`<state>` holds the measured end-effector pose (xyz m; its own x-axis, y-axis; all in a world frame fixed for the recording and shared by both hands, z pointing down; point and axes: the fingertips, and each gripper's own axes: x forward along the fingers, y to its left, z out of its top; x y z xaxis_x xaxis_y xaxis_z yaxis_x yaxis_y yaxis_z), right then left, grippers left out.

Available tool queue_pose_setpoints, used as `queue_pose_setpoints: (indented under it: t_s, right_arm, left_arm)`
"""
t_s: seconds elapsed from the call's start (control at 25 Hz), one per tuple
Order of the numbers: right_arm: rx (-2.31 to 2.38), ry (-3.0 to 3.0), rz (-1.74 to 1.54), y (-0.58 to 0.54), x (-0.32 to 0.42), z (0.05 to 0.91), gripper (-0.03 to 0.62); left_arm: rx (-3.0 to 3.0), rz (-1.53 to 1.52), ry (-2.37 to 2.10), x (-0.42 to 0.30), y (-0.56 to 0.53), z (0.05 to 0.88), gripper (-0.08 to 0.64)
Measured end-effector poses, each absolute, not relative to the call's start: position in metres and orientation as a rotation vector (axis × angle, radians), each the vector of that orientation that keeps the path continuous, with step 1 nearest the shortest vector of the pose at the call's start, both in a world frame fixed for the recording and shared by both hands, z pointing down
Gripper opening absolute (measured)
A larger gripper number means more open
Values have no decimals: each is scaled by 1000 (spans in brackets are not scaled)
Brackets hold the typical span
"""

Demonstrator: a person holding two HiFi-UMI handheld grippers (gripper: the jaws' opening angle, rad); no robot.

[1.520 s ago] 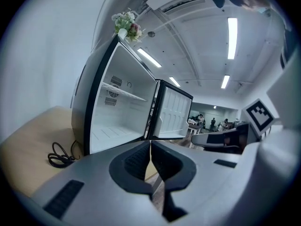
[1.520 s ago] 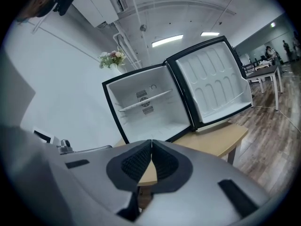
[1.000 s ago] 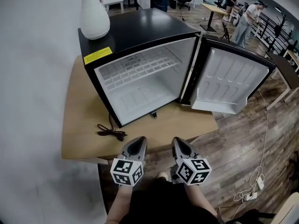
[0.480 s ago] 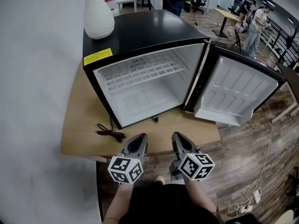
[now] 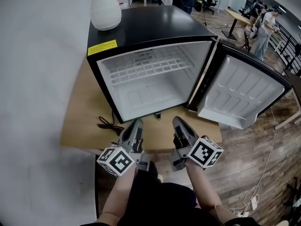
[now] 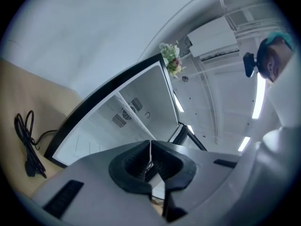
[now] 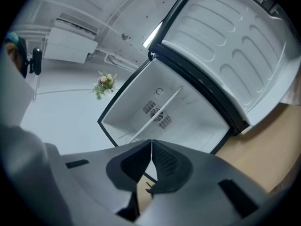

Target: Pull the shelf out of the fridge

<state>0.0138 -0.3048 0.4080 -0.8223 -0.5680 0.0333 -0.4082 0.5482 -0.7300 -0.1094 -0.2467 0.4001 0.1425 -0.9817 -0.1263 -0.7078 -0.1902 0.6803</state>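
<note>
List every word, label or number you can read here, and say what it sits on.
Too small to read: the yellow sticker on the fridge front top edge.
No words, only square patterns: cubes on the left gripper and right gripper.
Nothing else readable.

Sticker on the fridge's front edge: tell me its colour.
Yellow sticker with dark print, on the black fridge; shows best in the head view.

Head view: white ceramic vase [image 5: 105, 8] at the back left corner atop the black mini fridge [image 5: 155, 27], neck cut off by the upper picture edge. Same view: black power cable [image 5: 106, 123] near the front edge of the wooden table [image 5: 77, 126], right end hidden behind the left gripper [image 5: 137, 122]. Too small to detail: background people [image 5: 262, 31].
</note>
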Motion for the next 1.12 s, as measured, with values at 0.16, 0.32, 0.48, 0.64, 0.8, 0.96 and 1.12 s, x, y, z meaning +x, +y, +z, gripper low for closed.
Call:
queue_pose_setpoints:
  t_s: [0.16, 0.32, 0.48, 0.64, 0.8, 0.96, 1.12]
  right_arm:
    - [-695, 2494, -1176, -316, 8, 384, -6]
    - [-683, 2369, -1239, -335, 14, 377, -6]
    - [-633, 2156, -1370, -355, 19, 378, -5]
    - [-612, 2077, -1466, -373, 12, 383, 19]
    - [-617, 2097, -1446, -391, 5, 380, 101]
    - [-612, 2077, -1457, -408, -4, 376, 141]
    - [-609, 2053, -1491, -426, -13, 378, 154]
  left_arm:
    - [1910, -900, -1589, -116, -253, 386, 11]
    - [1844, -996, -1521, -116, -267, 379, 11]
    - [1778, -1057, -1521, -123, -281, 376, 12]
    - [1724, -1173, -1451, -128, -298, 369, 81]
    - [1697, -1212, -1427, -135, -315, 368, 98]
    - [1653, -1250, -1442, -145, -330, 367, 125]
    - [1614, -1283, -1484, -159, -343, 369, 156]
